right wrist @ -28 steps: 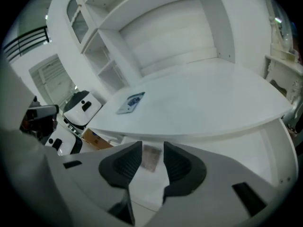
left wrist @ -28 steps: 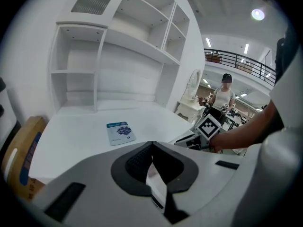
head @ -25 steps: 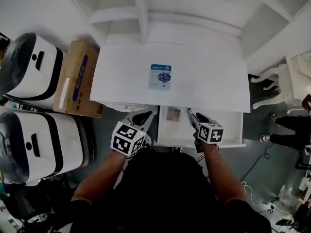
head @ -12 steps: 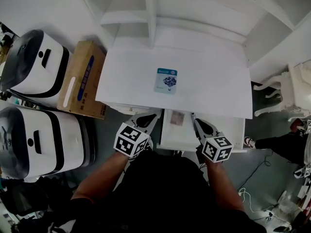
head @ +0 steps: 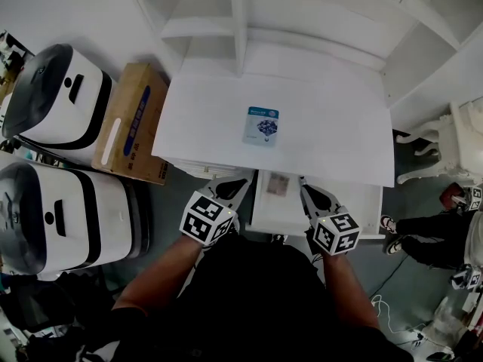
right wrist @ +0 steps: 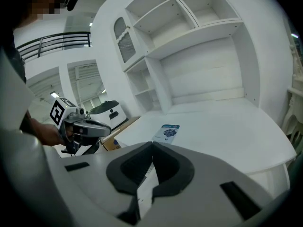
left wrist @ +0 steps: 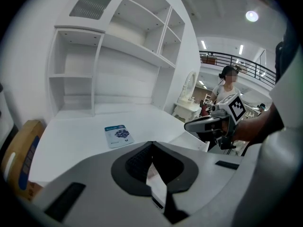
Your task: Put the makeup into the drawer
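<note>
Closest in, both claws sit side by side just off the front edge of the tabletop [head: 332, 127]. The left claw [head: 235, 182] has its jaws pressed together with nothing between them, and the right claw [head: 306, 190] is the same, closed up tight and empty (each claw's own camera shows the dark pads meeting at the tip). Between the two, at roughly 12 o'clock from the person's chest, the drawer [head: 358, 202] is pulled out from under the tabletop. A small pale packet [head: 277, 184] lies near its back left corner; I can't make out what it is.

Further out at 12 o'clock, the makeup [head: 260, 125] is a teal-topped flat packet lying on the bare white tabletop, well apart from both claws and not in the drawer. Off at 9 o'clock from it a cardboard box [head: 128, 123] lies beside the tabletop, with two white-and-black machines [head: 56, 100] beyond that box. At 3 o'clock there's a white chair [head: 449, 138]. Farthest away, white shelves [head: 226, 21] rise behind the tabletop.
</note>
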`<state>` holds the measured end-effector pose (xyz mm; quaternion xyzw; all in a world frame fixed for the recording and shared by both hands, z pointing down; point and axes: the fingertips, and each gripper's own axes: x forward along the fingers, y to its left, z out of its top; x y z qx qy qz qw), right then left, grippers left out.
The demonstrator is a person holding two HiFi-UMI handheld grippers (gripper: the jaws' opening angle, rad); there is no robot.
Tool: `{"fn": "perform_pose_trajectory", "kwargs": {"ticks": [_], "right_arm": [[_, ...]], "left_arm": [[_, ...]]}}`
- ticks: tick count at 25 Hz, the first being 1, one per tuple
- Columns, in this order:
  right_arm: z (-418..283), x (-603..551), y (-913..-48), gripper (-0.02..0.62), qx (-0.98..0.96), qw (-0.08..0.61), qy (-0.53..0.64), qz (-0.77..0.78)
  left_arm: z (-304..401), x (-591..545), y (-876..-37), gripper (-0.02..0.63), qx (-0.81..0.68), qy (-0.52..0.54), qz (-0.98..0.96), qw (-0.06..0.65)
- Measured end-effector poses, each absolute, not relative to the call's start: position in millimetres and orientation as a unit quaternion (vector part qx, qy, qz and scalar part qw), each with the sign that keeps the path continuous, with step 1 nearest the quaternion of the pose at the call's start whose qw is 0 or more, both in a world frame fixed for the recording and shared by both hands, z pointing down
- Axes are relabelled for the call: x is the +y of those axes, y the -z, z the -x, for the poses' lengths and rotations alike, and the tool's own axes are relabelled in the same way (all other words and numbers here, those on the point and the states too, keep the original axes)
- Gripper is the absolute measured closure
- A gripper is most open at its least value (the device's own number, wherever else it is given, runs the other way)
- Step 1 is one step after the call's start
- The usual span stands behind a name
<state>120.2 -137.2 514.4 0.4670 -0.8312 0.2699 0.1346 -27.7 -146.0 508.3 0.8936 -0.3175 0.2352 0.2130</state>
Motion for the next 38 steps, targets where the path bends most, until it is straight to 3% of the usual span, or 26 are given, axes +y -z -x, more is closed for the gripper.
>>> {"fn": "perform_pose_trajectory", "kwargs": {"ticks": [17, 35, 36, 38], "right_arm": [[-118, -147, -530, 0.566, -0.832, 0.151, -0.282, -0.454], [-54, -267, -632, 0.56, -0.834, 0.33, -0.206, -0.392], [-51, -276, -637, 0.553, -0.833, 0.334, -0.206, -0.391], [-45, -289, -646, 0.48, -0.83, 0.342, -0.211, -0.387]], "left_arm": [[33, -154, -515, 0.595, -0.335, -0.24, -0.885, 0.216], [120, -142, -535, 0.595, -0.432, -0.237, -0.829, 0.264], [124, -141, -536, 0.595, -0.436, -0.236, -0.827, 0.266], [132, -140, -536, 0.595, -0.444, -0.234, -0.822, 0.27]]}}
